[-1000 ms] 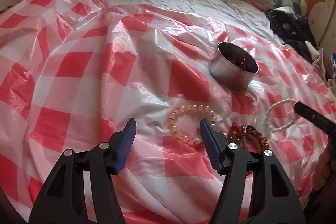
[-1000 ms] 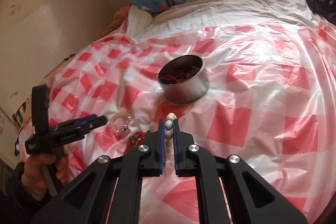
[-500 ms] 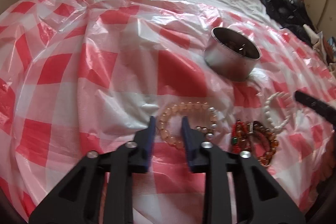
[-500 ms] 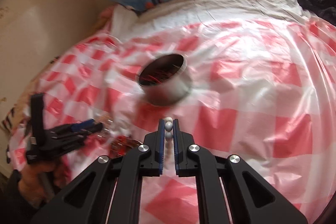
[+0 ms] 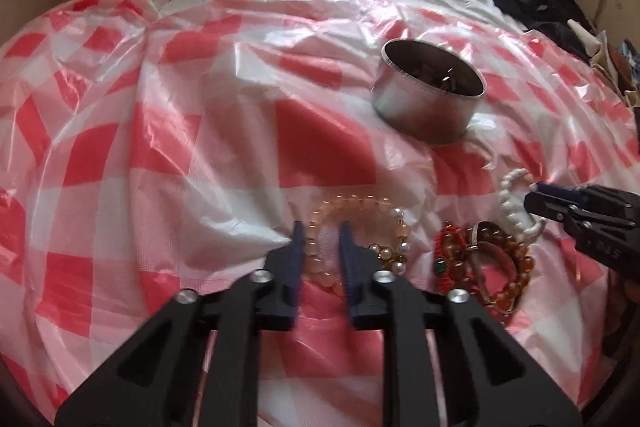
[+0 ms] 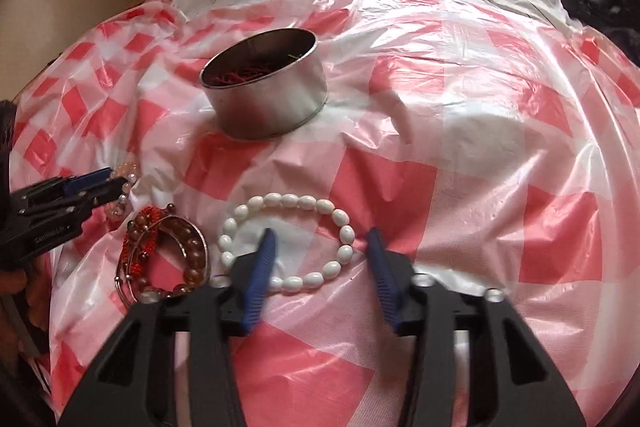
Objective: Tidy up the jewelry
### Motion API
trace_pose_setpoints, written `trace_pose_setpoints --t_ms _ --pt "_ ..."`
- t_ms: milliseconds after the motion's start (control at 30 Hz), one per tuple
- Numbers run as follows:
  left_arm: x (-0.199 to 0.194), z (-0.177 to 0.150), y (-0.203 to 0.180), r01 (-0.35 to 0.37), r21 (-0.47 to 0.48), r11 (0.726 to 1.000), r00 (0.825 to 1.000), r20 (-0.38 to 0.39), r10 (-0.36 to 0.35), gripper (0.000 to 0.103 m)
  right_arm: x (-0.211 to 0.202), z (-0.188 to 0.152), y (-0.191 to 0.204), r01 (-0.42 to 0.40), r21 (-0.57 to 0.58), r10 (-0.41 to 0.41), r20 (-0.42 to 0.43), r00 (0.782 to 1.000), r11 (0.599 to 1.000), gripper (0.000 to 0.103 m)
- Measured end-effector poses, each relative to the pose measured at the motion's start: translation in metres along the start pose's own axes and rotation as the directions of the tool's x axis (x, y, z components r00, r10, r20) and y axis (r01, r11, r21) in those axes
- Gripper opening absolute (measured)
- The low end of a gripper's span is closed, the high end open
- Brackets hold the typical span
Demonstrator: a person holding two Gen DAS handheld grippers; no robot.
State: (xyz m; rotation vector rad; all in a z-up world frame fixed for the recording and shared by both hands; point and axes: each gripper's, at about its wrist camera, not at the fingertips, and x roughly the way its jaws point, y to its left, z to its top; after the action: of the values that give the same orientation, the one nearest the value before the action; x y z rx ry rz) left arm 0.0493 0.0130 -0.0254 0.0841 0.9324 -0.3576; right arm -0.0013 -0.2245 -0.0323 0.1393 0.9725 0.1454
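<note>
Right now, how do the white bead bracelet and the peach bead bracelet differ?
The white bead bracelet has opaque oval beads; the peach bead bracelet has round translucent ones plus some pearly beads. The right gripper has wide-open jaws straddling one side of the white one; the left gripper's narrow jaws bracket the peach one's rim. Both lie flat on the checkered plastic sheet.

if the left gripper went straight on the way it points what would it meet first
Probably the peach bead bracelet: the left gripper straddles its near side with jaws narrowly apart. Beyond lies checkered plastic sheet; depth is unclear.
</note>
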Motion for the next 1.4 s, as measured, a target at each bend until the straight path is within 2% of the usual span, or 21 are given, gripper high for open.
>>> trace_pose_setpoints --t_ms 33,133,200,333,433,500,567,600,633,700,767,900,1000,1033,1067,1100,1133,1267,1333,1367,1400 --pt "-0.005 0.002 0.002 0.029 -0.019 0.999 0.999 0.018 -0.029 0.007 -0.002 0.000 -0.001 -0.015 0.008 0.015 0.009 1.000 1.000 0.008" --pt "-0.030 0.008 0.014 0.148 -0.092 0.985 0.982 0.130 -0.135 0.007 -0.012 0.002 -0.004 -0.045 0.028 0.043 0.056 0.997 0.999 0.008" --pt "-0.041 0.011 0.020 0.192 -0.116 0.975 0.970 0.175 -0.170 0.007 -0.020 0.004 -0.005 -0.065 0.043 0.061 0.090 0.994 0.997 0.008" --pt "-0.037 0.010 0.029 0.252 -0.174 0.952 0.960 0.171 -0.223 0.007 -0.035 0.009 -0.005 -0.115 0.062 0.104 0.160 0.982 0.991 0.008" --pt "-0.036 0.009 0.034 0.320 -0.203 0.926 0.940 0.191 -0.283 0.007 -0.045 0.012 -0.005 -0.155 0.068 0.138 0.207 0.969 0.986 0.008" --pt "-0.039 0.010 0.034 0.352 -0.202 0.914 0.927 0.212 -0.310 0.007 -0.053 0.014 -0.005 -0.198 0.067 0.176 0.250 0.952 0.978 0.008" --pt "-0.035 0.010 0.032 0.321 -0.201 0.925 0.940 0.188 -0.285 0.007 -0.061 0.016 -0.005 -0.237 0.065 0.209 0.284 0.936 0.969 0.008" --pt "-0.027 0.009 0.031 0.264 -0.203 0.943 0.961 0.142 -0.238 0.007 -0.061 0.017 -0.004 -0.247 0.060 0.220 0.283 0.933 0.967 0.008" --pt "-0.020 0.006 0.030 0.217 -0.204 0.955 0.974 0.103 -0.199 0.007 -0.059 0.017 -0.003 -0.230 0.063 0.206 0.271 0.940 0.971 0.008" --pt "-0.002 0.001 0.030 0.132 -0.204 0.970 0.991 0.010 -0.132 0.008 -0.049 0.017 -0.006 -0.181 0.086 0.158 0.224 0.962 0.980 0.008" --pt "0.007 -0.001 0.031 0.107 -0.207 0.972 0.993 -0.028 -0.115 0.012 -0.040 0.015 -0.013 -0.138 0.112 0.116 0.183 0.976 0.984 0.008" --pt "0.005 -0.003 0.024 0.072 -0.159 0.985 0.997 -0.029 -0.077 0.029 -0.034 0.012 -0.024 -0.094 0.148 0.072 0.152 0.986 0.985 0.009" --pt "0.006 -0.004 0.019 0.046 -0.118 0.992 0.998 -0.035 -0.051 0.033 -0.029 0.011 -0.025 -0.057 0.148 0.039 0.123 0.992 0.987 0.009" --pt "0.006 -0.003 0.017 0.042 -0.108 0.993 0.998 -0.036 -0.046 0.034 -0.027 0.010 -0.026 -0.048 0.150 0.032 0.111 0.993 0.987 0.013" --pt "0.005 -0.002 0.016 0.035 -0.098 0.995 0.999 -0.038 -0.039 0.035 -0.023 0.009 -0.027 -0.039 0.152 0.025 0.089 0.996 0.988 0.029" --pt "0.006 -0.002 0.014 0.027 -0.086 0.996 0.999 -0.039 -0.030 0.035 -0.021 0.007 -0.027 -0.031 0.155 0.019 0.084 0.996 0.987 0.041" --pt "0.006 -0.003 0.012 0.015 -0.070 0.997 0.999 -0.041 -0.018 0.035 -0.018 0.006 -0.027 -0.019 0.154 0.007 0.074 0.997 0.988 0.041" --pt "0.005 -0.003 0.004 -0.018 -0.023 1.000 0.999 -0.041 0.017 0.033 -0.008 0.002 -0.025 -0.003 0.139 -0.002 0.030 1.000 0.990 0.041" --pt "0.004 -0.003 0.003 -0.026 -0.006 1.000 0.999 -0.039 0.026 0.020 -0.007 0.001 -0.021 0.012 0.113 -0.015 0.025 1.000 0.994 0.037" --pt "0.003 -0.003 0.002 -0.031 0.001 1.000 0.999 -0.035 0.031 0.010 -0.007 0.001 -0.020 0.009 0.103 -0.012 0.028 1.000 0.995 0.024" --pt "0.000 -0.002 0.002 -0.024 0.000 1.000 0.999 -0.028 0.023 0.007 -0.007 0.001 -0.018 0.003 0.098 -0.005 0.029 1.000 0.995 0.010"
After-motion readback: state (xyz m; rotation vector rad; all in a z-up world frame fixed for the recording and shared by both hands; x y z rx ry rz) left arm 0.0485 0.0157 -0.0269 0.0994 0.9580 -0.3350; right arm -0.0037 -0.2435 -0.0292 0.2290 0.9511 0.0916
